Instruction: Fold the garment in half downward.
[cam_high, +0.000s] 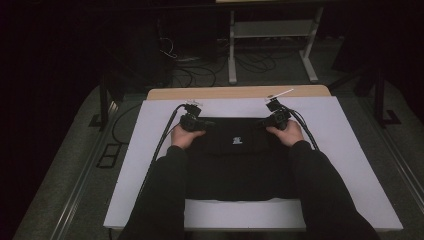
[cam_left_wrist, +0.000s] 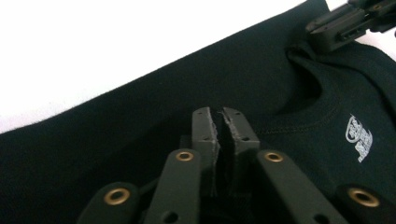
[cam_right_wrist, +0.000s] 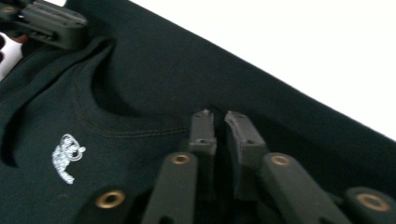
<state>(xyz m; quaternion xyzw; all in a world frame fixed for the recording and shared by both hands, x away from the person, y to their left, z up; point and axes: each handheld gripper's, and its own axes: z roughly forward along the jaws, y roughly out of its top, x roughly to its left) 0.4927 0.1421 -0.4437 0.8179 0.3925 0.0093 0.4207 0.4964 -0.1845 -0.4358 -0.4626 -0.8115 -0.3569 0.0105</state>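
High view: black shirt (cam_high: 235, 160) covers white table (cam_high: 350, 150).

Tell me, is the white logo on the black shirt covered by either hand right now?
No: in the high view the white logo lies bare on the black shirt, midway between the left hand and the right hand.

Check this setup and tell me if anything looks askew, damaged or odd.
Nothing stands out. The black shirt lies flat and square on the white board, its far edge straight. The left gripper and right gripper sit shut on its two far corners, evenly placed.
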